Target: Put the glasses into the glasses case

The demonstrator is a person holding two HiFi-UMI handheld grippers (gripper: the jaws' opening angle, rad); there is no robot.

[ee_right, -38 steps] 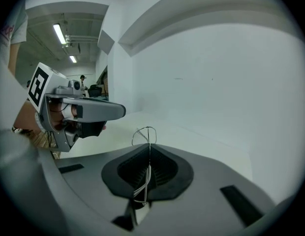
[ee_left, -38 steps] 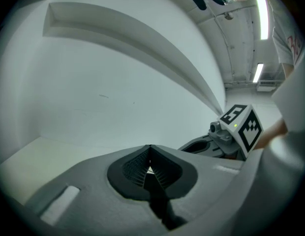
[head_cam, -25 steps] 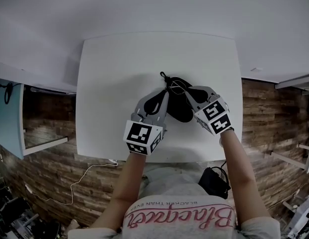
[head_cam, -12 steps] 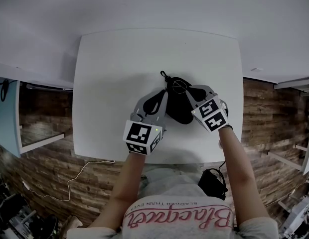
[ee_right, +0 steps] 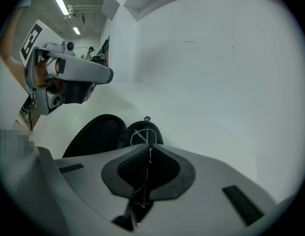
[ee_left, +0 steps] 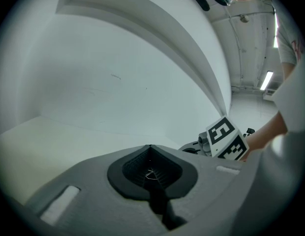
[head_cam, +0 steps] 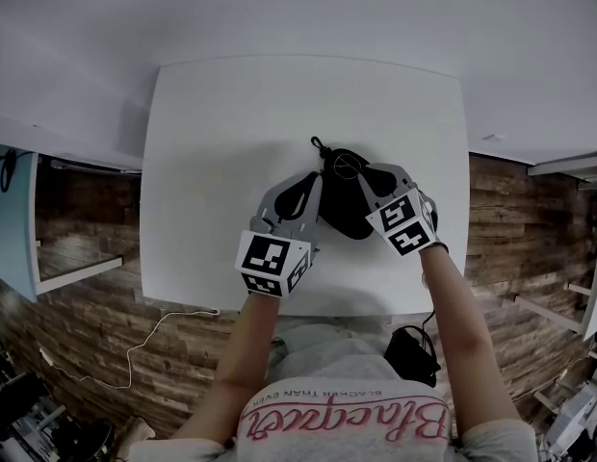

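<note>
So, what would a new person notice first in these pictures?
Probably the black case, lying open in the middle of the white table. Next, the right gripper, which pinches thin wire glasses over the case, while the left gripper sits close at the case's other side.

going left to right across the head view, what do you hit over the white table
left gripper → open black glasses case → right gripper; the thin wire-frame glasses it grips lie over the case, so they are left out.
</note>
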